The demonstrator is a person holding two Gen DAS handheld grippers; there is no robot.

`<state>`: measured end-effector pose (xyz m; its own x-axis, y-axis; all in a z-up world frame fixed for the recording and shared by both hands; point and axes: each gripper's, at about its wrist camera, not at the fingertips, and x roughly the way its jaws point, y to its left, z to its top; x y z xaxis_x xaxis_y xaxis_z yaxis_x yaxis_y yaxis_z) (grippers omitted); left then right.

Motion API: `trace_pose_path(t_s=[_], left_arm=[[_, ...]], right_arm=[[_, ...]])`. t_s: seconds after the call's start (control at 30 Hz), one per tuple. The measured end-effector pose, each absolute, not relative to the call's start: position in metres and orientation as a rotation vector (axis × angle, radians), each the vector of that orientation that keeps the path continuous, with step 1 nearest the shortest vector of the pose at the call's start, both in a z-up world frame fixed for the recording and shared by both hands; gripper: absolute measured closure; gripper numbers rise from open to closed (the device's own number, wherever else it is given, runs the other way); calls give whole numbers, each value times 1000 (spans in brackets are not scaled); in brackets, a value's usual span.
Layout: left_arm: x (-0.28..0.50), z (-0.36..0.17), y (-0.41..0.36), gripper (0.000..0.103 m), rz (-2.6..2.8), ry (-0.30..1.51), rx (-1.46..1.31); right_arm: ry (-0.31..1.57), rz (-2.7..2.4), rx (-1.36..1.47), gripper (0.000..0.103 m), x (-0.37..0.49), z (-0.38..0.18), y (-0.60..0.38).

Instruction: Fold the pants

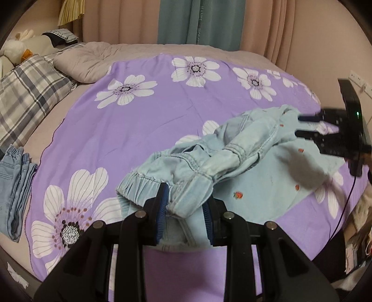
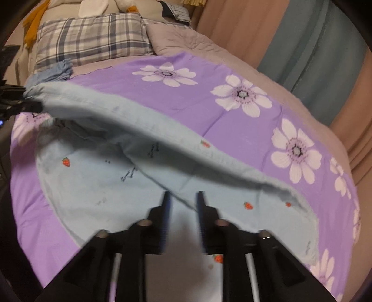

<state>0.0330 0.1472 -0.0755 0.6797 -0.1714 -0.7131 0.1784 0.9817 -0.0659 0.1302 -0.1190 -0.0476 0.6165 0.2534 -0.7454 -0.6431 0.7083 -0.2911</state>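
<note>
Light blue pants (image 1: 232, 148) with small red strawberry prints lie partly lifted on a purple floral sheet (image 1: 139, 130). My left gripper (image 1: 184, 199) is at the bottom of the left wrist view. Its blue pads are shut on a gathered elastic end of the pants, which it holds up off the sheet. My right gripper (image 1: 301, 125) hovers at the far end of the pants with its fingers apart and nothing between them. In the right wrist view the right gripper (image 2: 183, 197) stands open above the flat pants (image 2: 93, 181). A raised fold runs left to the left gripper (image 2: 25, 104).
A plaid pillow (image 1: 28, 93) and a grey quilt (image 1: 93, 62) lie at the head of the bed, with plush toys (image 1: 14, 48) behind. Folded blue jeans (image 1: 14, 185) rest at the bed's left edge. Curtains (image 1: 200, 21) hang behind, and the bed edge is near on the right.
</note>
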Motion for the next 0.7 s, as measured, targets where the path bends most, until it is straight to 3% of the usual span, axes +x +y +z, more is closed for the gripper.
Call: trace_pose_path(t_s=[0.03, 0.17, 0.33, 0.37, 0.43, 0.5, 0.7], left_arm=[[33, -76, 149, 75, -200, 802, 3], [37, -76, 160, 75, -209, 803, -48], [42, -69, 166, 75, -208, 783, -78], [44, -67, 167, 75, -208, 782, -76], [49, -66, 169, 75, -207, 783, -70], [58, -64, 175, 75, -192, 780, -71], [91, -51, 212, 74, -174, 753, -184]], right_arm=[[716, 550, -601, 60, 130, -47, -116], [622, 513, -724, 59, 131, -54, -102], [637, 478, -865, 60, 157, -84, -86], [636, 468, -886, 63, 162, -90, -84], [630, 447, -900, 95, 170, -95, -81], [632, 431, -869, 101, 180, -89, -81], [515, 381, -787, 101, 166, -28, -85]])
